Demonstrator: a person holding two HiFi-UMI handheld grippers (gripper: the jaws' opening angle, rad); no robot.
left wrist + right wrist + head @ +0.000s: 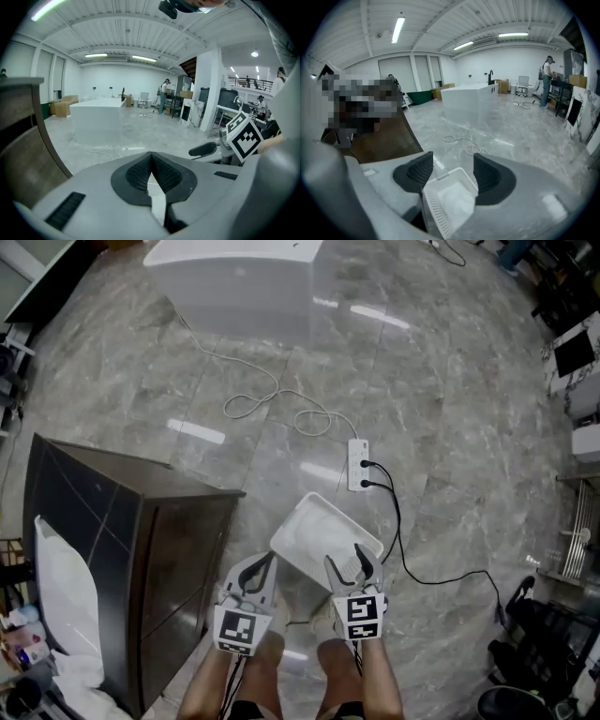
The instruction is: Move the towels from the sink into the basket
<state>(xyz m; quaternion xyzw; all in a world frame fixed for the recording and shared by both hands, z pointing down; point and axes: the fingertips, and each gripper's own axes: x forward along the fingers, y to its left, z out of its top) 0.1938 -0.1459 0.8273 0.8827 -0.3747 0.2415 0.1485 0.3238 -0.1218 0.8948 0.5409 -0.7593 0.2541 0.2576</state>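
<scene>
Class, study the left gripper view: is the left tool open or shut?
Shut. In the left gripper view the left tool's jaws meet at their tips, and nothing is caught between them.

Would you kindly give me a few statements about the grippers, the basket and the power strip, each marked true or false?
1. The left gripper has its jaws closed together with nothing between them. True.
2. The right gripper is fully shut. False: its jaws stand apart, and the white basket shows between them.
3. Two black plugs sit in the white power strip. True.
4. The basket stands on top of the dark cabinet. False: it is on the floor, to the right of the cabinet in the head view.
</scene>
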